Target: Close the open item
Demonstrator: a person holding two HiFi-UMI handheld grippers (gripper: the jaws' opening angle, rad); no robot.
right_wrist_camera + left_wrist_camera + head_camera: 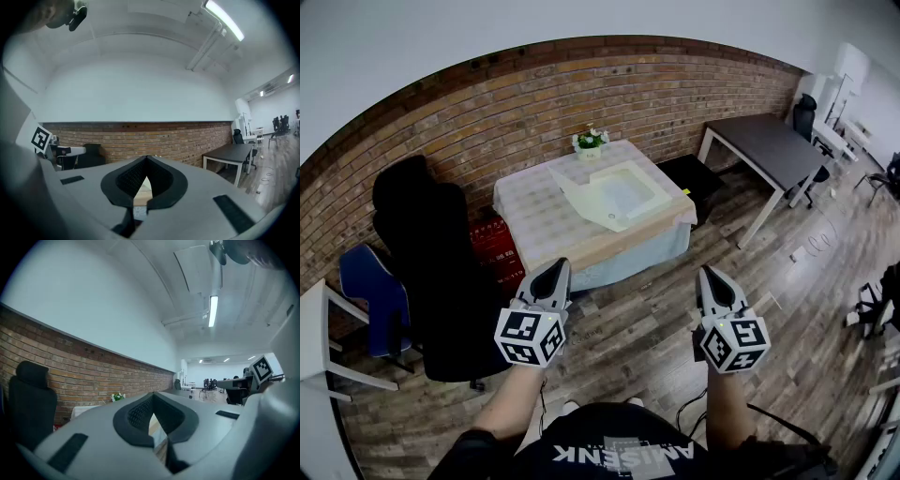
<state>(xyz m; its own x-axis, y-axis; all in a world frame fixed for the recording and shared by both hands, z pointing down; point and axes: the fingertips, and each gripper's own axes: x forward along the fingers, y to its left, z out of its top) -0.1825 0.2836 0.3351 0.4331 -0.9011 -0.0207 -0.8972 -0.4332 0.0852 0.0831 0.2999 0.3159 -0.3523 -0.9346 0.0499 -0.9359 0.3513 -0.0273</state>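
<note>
I find the left tool (559, 267) and right tool (707, 273) both closed and empty. The flat white open box (630, 195) sits askew on the far cloth-covered tabletop (534, 220), lid splayed left.

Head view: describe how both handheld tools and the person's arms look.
The left tool and right tool are pale grey, tapering to dark-padded points; each carries a white cube with black square markers. Forearms are bare; the T-shirt is black with white lettering.
</note>
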